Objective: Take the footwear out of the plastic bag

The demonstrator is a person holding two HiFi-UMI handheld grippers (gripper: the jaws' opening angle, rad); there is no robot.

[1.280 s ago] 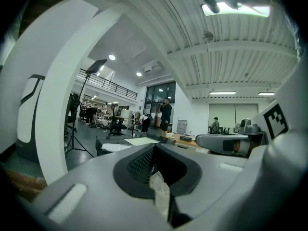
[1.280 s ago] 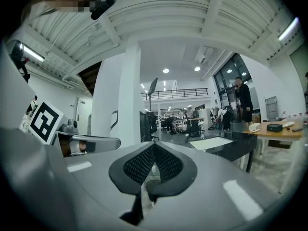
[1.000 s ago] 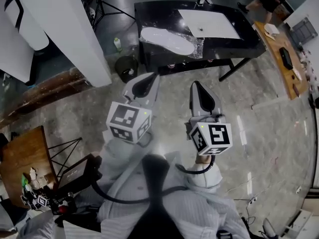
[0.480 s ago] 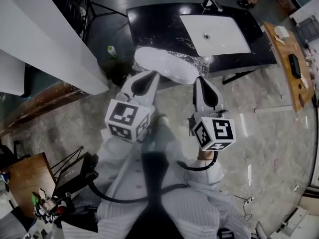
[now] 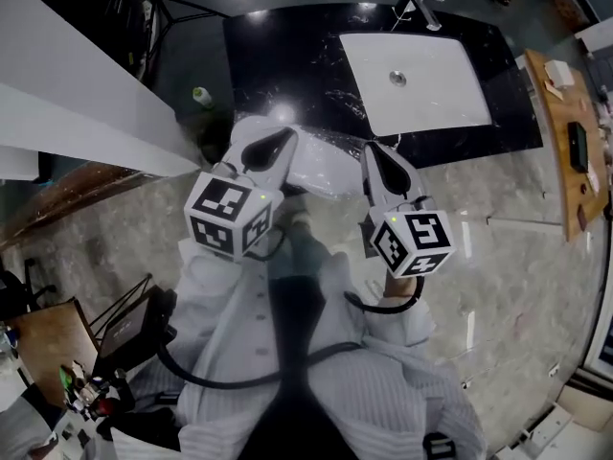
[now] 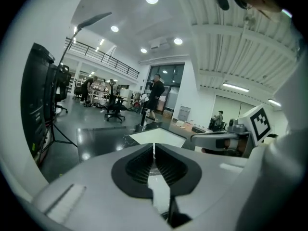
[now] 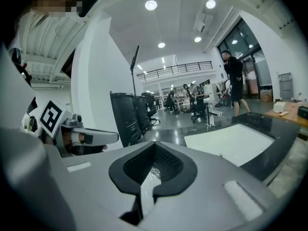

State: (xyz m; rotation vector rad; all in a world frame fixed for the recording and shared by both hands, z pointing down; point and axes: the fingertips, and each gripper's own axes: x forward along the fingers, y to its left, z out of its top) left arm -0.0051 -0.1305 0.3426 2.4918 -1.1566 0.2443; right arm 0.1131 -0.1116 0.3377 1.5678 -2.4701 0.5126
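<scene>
Black marble counter [image 5: 287, 56], clear plastic bag [image 5: 332, 142] with white footwear [image 5: 316, 173] inside on its near edge beside the white sink [image 5: 417, 80], my left gripper [image 5: 285, 136] and right gripper [image 5: 370, 150] flanking it, both jaws closed, empty.

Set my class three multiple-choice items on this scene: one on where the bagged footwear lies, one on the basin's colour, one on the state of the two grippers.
1. The bagged footwear lies: A on the black counter, left of the basin; B inside the basin; C on the floor.
2. The basin is: A white; B black; C green.
3. The left gripper and right gripper are: A both open; B both shut and empty; C both shut on the bagged footwear.

Answers:
1 A, the head view shows it at the counter's near edge.
2 A, it stands out white against the dark counter.
3 B, each gripper view shows its pads together with nothing between them.
</scene>
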